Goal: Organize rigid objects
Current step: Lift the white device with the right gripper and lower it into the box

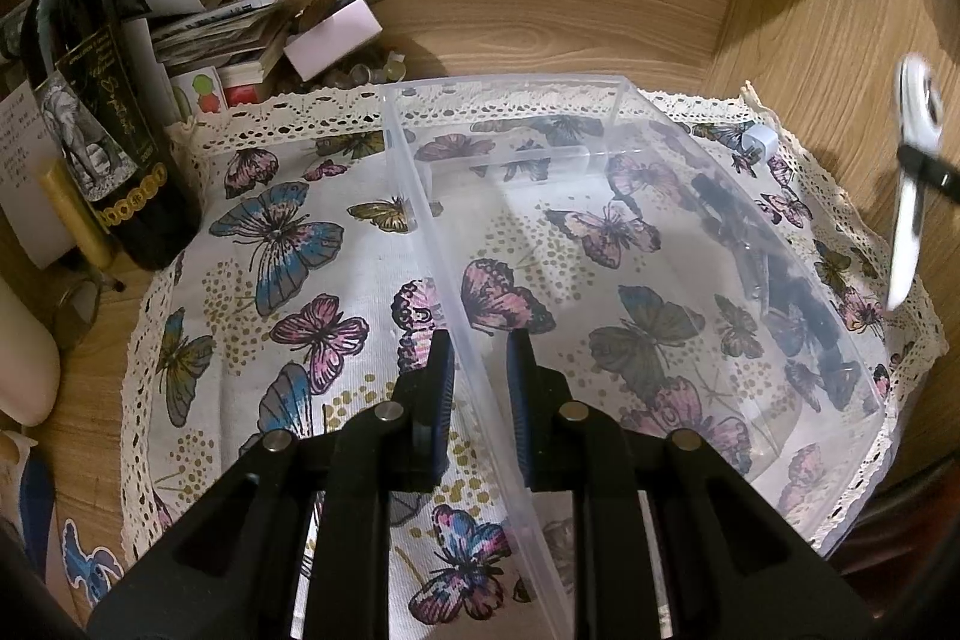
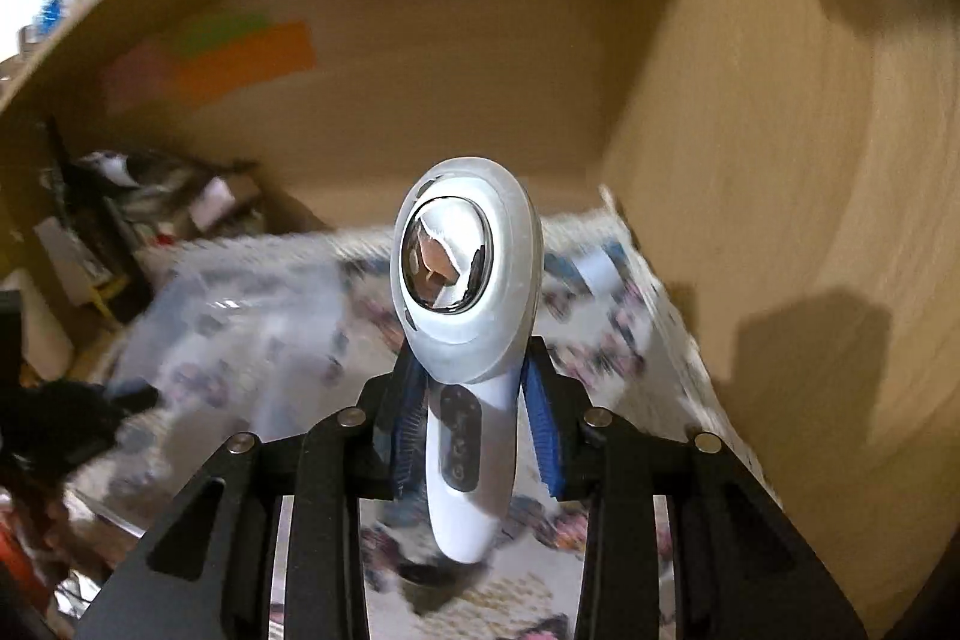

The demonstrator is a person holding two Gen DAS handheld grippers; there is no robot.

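Currently left gripper (image 1: pixel 477 370) is clamped on the clear bin (image 1: pixel 630 232) side wall, steadying it. Right gripper (image 2: pixel 474 412) pinches the white handheld device (image 2: pixel 468 280) by its neck, up in the air beside the bin. Dark items (image 1: pixel 780 274) already inside; the device isn't yet.

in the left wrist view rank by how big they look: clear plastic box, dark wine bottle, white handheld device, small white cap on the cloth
1. Clear plastic box, by far the largest.
2. Dark wine bottle.
3. White handheld device, at the frame edge and lifted, so its look is unsure.
4. Small white cap, the smallest.
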